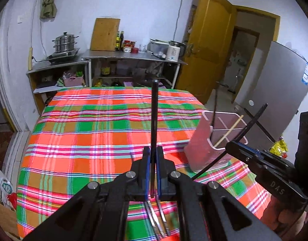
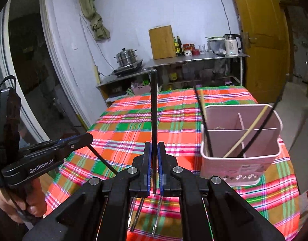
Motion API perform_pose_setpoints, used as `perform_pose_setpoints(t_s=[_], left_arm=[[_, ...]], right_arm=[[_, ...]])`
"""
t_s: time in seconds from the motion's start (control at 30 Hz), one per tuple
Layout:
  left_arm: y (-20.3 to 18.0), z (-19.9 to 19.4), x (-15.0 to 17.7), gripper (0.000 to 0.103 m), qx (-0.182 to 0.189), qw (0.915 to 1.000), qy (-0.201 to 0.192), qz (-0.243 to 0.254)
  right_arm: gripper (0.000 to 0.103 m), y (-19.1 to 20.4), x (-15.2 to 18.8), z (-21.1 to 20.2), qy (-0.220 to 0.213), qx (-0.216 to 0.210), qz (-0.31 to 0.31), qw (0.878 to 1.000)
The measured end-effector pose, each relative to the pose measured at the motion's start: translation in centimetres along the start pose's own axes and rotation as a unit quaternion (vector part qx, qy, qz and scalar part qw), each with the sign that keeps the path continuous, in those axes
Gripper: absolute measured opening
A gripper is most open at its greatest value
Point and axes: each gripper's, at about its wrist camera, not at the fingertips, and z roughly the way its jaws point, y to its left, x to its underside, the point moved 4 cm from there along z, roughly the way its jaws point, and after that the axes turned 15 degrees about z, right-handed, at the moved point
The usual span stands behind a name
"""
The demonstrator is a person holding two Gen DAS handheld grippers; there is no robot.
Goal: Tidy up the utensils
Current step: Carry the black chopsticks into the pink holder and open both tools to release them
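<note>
In the left wrist view my left gripper (image 1: pixel 153 150) is shut on a black chopstick (image 1: pixel 155 116) that sticks out forward above the plaid cloth. In its own view my right gripper (image 2: pixel 154 145) is likewise shut on a second black chopstick (image 2: pixel 154 104). A pink divided utensil holder (image 2: pixel 234 166) stands right of it, with a wooden chopstick (image 2: pixel 248 130) and black chopsticks (image 2: pixel 204 116) leaning inside. The left view shows the holder (image 1: pixel 200 140) at right, with the right gripper (image 1: pixel 230 146) beside it. The left gripper (image 2: pixel 89 137) appears at the right view's left.
Metal utensils (image 1: pixel 156 221) lie on the plaid-covered table (image 1: pixel 93 130) just under the grippers. Behind the table stand steel shelves with a steamer pot (image 1: pixel 64 43), a cutting board (image 1: pixel 104 34) and a kettle (image 1: pixel 175 51). A yellow door (image 1: pixel 208 46) hangs open at right.
</note>
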Motion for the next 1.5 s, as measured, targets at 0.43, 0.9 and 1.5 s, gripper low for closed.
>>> perform_pose_setpoints(t_s=[0.43,0.9,1.5], left_arm=[[-5.9,0.9,-4.0,0.006,0.085,0.9961,-0.011,0.02],[-8.4,1.4,-12.1,0.006,0.112,0.9911,-0.069,0.022],[-9.2,8.8,-8.3,0.006,0.108,0.994,-0.004,0.017]], right_arm=[[0.005,-3.8,-2.2,-5.4,-0.046,0.019,0.031,0.998],[0.005,-5.5,-8.7,-9.7,-0.127,0.034,0.043,0.99],[0.005,-9.4,-7.1,-3.1,-0.079,0.062,0.064,0.993]])
